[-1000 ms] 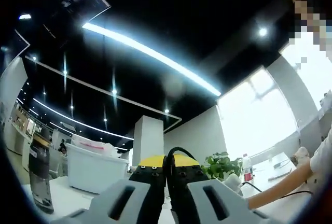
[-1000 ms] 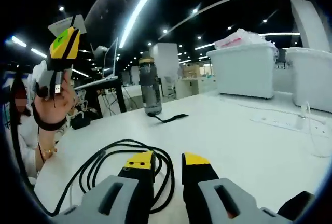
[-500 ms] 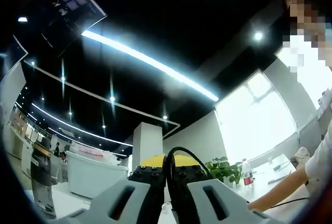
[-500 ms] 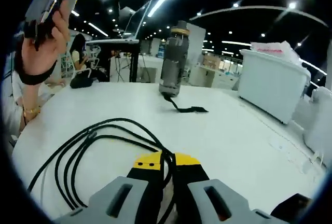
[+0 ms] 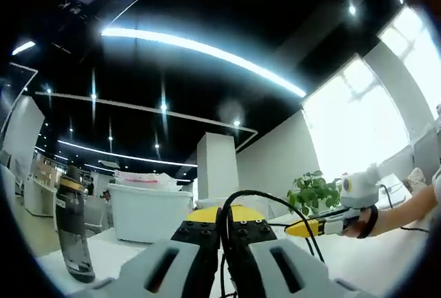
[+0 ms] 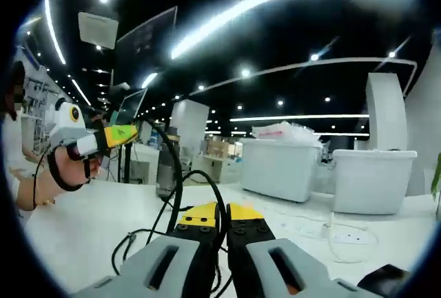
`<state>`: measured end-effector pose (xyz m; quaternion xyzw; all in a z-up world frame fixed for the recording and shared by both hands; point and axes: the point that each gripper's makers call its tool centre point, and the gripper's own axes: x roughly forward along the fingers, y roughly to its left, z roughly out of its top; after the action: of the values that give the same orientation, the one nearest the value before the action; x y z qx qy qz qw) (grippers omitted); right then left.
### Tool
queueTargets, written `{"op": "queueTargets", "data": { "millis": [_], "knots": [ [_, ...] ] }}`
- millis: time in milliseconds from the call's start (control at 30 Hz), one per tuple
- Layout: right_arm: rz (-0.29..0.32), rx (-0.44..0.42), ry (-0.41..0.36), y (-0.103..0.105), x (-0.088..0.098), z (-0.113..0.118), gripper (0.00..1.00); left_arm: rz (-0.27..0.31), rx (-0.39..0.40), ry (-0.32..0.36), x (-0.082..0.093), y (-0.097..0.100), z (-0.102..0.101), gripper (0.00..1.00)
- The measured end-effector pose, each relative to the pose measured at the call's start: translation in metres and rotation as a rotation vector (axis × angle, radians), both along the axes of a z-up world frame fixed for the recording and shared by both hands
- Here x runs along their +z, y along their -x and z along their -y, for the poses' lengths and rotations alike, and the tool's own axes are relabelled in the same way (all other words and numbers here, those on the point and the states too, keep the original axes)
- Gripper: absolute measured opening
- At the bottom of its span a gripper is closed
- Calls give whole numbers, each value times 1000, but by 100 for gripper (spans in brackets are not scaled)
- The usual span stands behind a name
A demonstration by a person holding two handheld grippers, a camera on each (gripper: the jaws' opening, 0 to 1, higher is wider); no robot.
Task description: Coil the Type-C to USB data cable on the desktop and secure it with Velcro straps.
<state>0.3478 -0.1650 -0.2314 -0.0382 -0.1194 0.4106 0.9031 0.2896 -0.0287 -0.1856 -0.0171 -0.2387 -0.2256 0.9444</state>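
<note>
The white desk (image 6: 83, 229) carries most of the black cable (image 6: 134, 243), whose loose loops lie on it just ahead of the right gripper (image 6: 213, 216), toward the left of that view. From there a strand rises off the surface, arches over and passes between the right jaws, which are closed on it. The left gripper (image 5: 222, 227) likewise pinches the cable (image 5: 265, 198) between closed jaws, a loop bowing up over its tips and running off toward the right gripper seen at that view's right. So both tools hold the cable lifted, well apart, with the span slack between them. Judging from this, coiling turns on bringing the left-held part toward the loops by the right gripper, which is nearer. A dark bottle (image 5: 74, 232) stands farther back.
</note>
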Motion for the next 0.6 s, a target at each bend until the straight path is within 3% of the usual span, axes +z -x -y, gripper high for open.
{"op": "queueTargets", "data": {
  "millis": [67,200,267,600],
  "knots": [
    [39,0,-27,8,7,4,3,-16,-4,-36,-8,-4,7,5],
    [58,-3,-30,13,12,7,3,-28,14,-118,-22,-10,15,5],
    [33,35,-76,18,15,6,3,-37,58,-158,-30,-18,12,5],
    [38,71,-114,33,20,2,3,-25,79,-201,-35,-21,10,5]
  ]
}}
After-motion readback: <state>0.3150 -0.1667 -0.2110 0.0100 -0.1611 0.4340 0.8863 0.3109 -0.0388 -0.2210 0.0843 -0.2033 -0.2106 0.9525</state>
